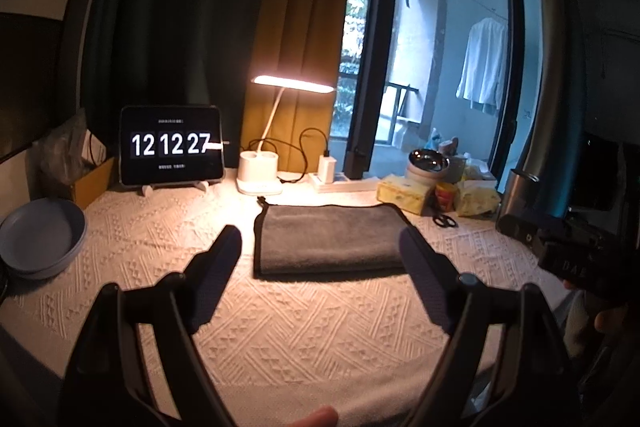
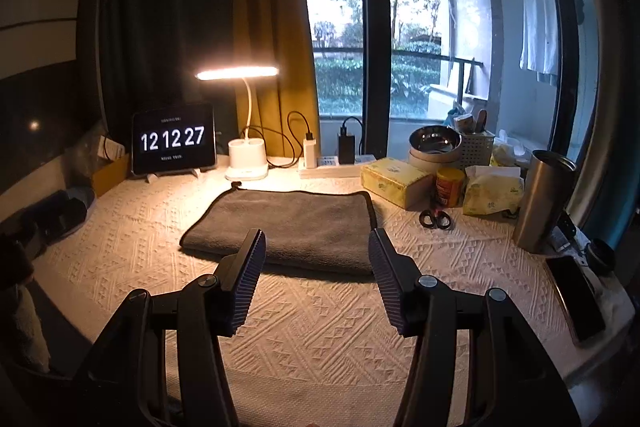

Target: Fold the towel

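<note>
Both tools, the left tool (image 1: 320, 247) and right tool (image 2: 316, 247), hover released above the bench (image 2: 320, 339). Ahead, the grey towel (image 2: 288, 223) lies folded flat. I judge another fold needs both near corners pinched evenly, clear of the scissors (image 2: 436, 219).

Towel (image 2: 288, 223): grey cloth, matt, soft nap. Tablecloth (image 2: 320, 327): cream fabric, raised woven pattern. Tumbler (image 2: 540, 203): brushed metal. Bowl (image 2: 434, 141): glossy metal. Gripper pads (image 2: 250, 283): ribbed, matt.
</note>
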The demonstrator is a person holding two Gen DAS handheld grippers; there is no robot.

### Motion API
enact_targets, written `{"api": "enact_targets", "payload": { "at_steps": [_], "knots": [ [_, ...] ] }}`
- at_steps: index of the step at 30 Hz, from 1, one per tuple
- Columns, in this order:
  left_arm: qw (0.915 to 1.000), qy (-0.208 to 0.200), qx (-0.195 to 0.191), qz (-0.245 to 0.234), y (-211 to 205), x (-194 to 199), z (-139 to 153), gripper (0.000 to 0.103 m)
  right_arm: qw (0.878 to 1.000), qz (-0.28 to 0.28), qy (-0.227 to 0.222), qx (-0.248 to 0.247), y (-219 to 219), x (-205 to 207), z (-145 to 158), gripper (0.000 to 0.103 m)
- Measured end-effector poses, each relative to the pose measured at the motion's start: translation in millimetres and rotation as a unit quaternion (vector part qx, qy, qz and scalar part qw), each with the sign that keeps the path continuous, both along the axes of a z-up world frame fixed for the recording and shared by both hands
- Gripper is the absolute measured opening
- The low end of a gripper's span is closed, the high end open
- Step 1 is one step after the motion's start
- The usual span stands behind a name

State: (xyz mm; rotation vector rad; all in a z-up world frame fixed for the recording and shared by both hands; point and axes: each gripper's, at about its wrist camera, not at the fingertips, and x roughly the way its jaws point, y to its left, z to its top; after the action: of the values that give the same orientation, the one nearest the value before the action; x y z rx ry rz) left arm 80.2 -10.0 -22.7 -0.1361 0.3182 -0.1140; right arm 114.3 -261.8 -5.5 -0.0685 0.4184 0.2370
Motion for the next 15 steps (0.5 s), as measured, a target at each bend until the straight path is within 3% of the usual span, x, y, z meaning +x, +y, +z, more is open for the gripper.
{"api": "enact_targets", "payload": {
  "at_steps": [4,15],
  "knots": [
    [0.9999,-0.009,-0.009,0.003,0.5,-12.6,-1.8,0.082,1.000,-0.001,-0.025,-0.006,3.2,-16.6,2.3,0.056],
    [0.9962,-0.083,0.004,0.028,1.4,-55.8,2.2,0.082,0.997,0.016,-0.072,-0.009,10.9,-59.3,1.7,0.056]
  ]
}}
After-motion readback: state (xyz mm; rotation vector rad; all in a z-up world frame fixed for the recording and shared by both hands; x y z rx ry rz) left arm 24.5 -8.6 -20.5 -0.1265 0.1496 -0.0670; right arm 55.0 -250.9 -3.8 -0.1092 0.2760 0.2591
